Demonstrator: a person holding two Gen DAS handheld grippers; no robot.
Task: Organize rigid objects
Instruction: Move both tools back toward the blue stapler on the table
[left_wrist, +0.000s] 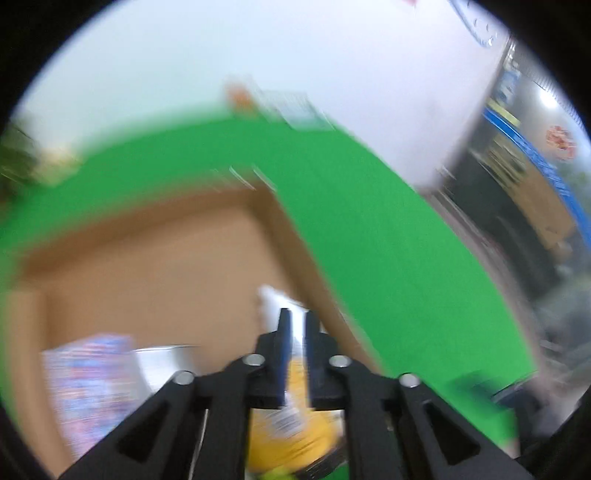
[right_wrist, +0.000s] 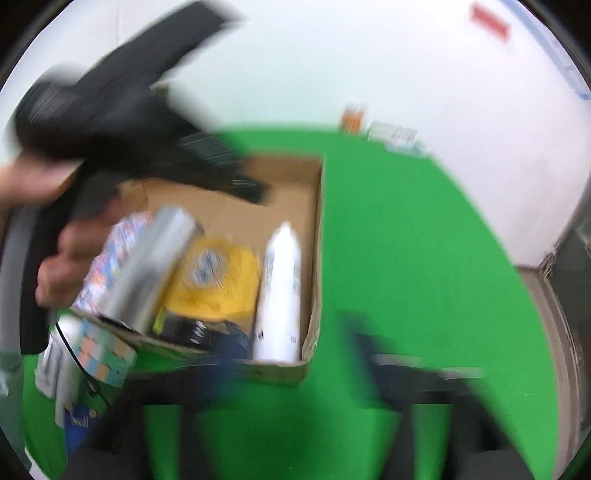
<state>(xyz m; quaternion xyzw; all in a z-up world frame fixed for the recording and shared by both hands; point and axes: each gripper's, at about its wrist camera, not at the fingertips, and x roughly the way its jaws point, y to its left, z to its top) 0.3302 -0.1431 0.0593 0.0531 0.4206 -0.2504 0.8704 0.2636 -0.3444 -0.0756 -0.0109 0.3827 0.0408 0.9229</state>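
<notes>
Left gripper (left_wrist: 298, 317) slightly apart, empty, above box (right_wrist: 314, 236). Right gripper (right_wrist: 295, 354) wide apart, empty, blurred. Inside box: white bottle (right_wrist: 279, 291), yellow pack (right_wrist: 218, 280), silver can (right_wrist: 155, 266).

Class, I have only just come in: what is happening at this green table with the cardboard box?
A person is sorting hard items into a cardboard box on a green table. Inside lie a white bottle, a yellow container, a silver can and a colourful packet. The left gripper, in the person's hand, hangs over the box with its jaws slightly apart, gripping nothing. The right gripper is blurred, its jaws wide and empty.
</notes>
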